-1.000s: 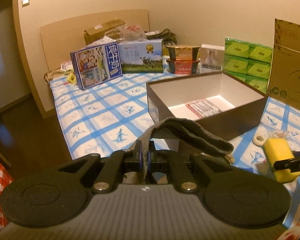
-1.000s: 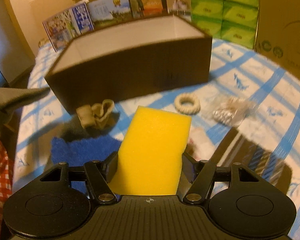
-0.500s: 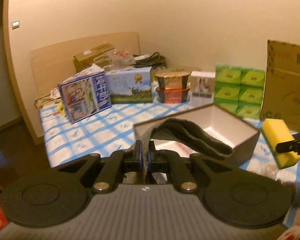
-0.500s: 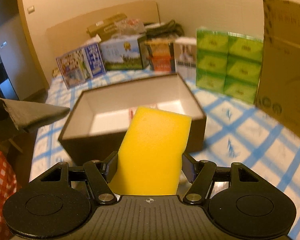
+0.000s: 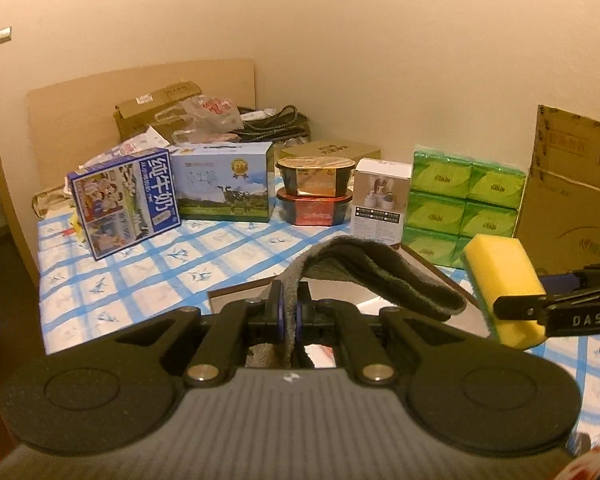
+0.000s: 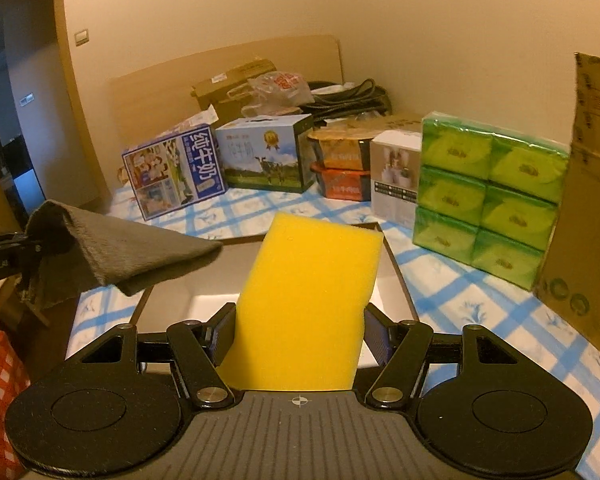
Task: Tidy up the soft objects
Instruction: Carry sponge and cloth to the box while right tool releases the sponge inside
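My left gripper (image 5: pixel 288 312) is shut on a folded grey cloth (image 5: pixel 376 276), which arches forward and to the right above the open brown box (image 5: pixel 236 294). The same cloth (image 6: pixel 120 252) hangs at the left of the right wrist view. My right gripper (image 6: pixel 300 332) is shut on a yellow sponge (image 6: pixel 308 300), held upright over the box's white inside (image 6: pixel 204 304). In the left wrist view that sponge (image 5: pixel 500 276) floats at the right, clamped by the right gripper's fingers (image 5: pixel 540 308). Most of the box is hidden behind both grippers.
Along the wall stand a blue milk carton box (image 5: pixel 124 200), a cow-print box (image 5: pixel 224 184), two stacked food tubs (image 5: pixel 316 192), a white box (image 5: pixel 380 200), green tissue packs (image 6: pixel 488 196) and a tall cardboard box (image 6: pixel 588 208). A blue-checked cloth (image 5: pixel 140 276) covers the surface.
Both grippers rose and moved forward over the box with the cloth and the sponge still clamped. The items lying in front of the box dropped out of view.
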Demonstrator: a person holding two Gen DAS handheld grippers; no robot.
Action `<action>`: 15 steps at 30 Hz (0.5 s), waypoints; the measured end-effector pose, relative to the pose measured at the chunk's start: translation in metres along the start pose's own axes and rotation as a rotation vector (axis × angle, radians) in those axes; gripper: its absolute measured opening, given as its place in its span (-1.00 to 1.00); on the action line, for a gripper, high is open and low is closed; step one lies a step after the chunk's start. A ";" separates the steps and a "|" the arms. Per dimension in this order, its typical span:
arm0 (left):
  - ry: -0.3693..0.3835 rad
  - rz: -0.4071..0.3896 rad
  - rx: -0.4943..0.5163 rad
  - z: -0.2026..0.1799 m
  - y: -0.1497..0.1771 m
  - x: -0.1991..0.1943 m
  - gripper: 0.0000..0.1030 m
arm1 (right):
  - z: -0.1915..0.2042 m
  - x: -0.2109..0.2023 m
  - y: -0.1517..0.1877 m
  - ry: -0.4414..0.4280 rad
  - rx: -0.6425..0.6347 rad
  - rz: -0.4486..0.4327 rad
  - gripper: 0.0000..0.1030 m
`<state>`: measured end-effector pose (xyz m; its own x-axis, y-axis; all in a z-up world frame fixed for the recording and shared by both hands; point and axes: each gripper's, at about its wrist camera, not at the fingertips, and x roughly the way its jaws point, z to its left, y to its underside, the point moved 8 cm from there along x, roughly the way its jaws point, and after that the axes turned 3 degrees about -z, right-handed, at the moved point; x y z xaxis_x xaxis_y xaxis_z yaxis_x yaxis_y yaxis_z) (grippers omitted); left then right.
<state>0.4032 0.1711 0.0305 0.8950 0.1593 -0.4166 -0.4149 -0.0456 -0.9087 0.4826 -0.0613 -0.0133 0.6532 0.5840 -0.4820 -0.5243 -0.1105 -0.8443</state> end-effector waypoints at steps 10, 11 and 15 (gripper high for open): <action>-0.008 0.090 0.005 -0.008 0.006 0.071 -0.90 | -0.021 0.051 -0.015 0.000 -0.025 0.034 0.27; -0.011 0.103 0.005 -0.007 0.008 0.079 -0.90 | -0.022 0.056 -0.015 -0.001 -0.031 0.040 0.27; -0.023 0.138 0.009 -0.008 0.016 0.106 -0.90 | -0.028 0.074 -0.009 -0.005 -0.030 0.067 0.27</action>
<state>0.4927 0.1795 -0.0284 0.8256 0.1748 -0.5365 -0.5350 -0.0593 -0.8427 0.5514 -0.0394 -0.0477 0.6142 0.5783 -0.5370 -0.5505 -0.1735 -0.8166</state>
